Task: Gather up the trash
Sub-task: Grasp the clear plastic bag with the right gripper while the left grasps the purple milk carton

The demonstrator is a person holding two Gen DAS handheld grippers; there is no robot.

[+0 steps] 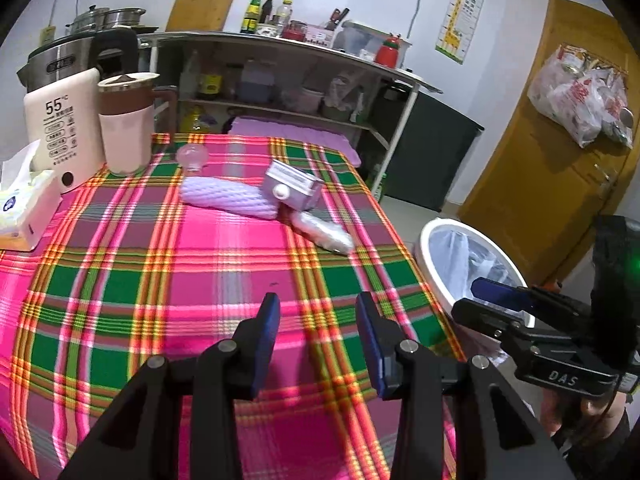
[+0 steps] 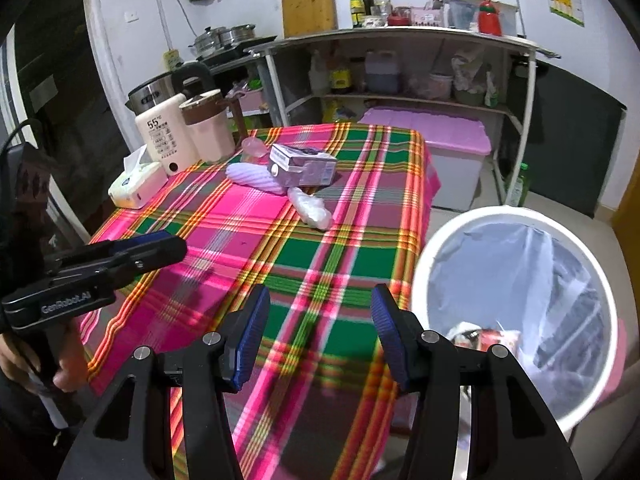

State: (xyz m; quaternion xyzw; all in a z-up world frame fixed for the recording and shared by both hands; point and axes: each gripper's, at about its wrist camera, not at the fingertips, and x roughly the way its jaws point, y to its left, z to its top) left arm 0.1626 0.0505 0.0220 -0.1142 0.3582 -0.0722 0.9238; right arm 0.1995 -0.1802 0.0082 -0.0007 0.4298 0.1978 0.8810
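On the plaid tablecloth [image 1: 224, 264] lie a lilac ribbed bottle [image 1: 228, 196], a grey-purple carton [image 1: 292, 188] and a crumpled clear wrapper [image 1: 324, 234], all near the far middle. They also show in the right wrist view: bottle [image 2: 256, 178], carton [image 2: 304, 166], wrapper [image 2: 312, 208]. A white bin [image 2: 516, 312] with a clear liner stands right of the table, with some trash inside. My left gripper [image 1: 318, 312] is open and empty over the near table. My right gripper [image 2: 320, 308] is open and empty over the table's near right edge, beside the bin.
A tissue box [image 1: 24, 208], a white kettle [image 1: 64, 132], a pink jug [image 1: 128, 124] and a small glass bulb [image 1: 192, 158] stand at the table's far left. A shelf unit [image 2: 400, 64] and a lilac-lidded crate [image 2: 440, 140] stand behind. A door [image 1: 560, 152] with hanging bags is at the right.
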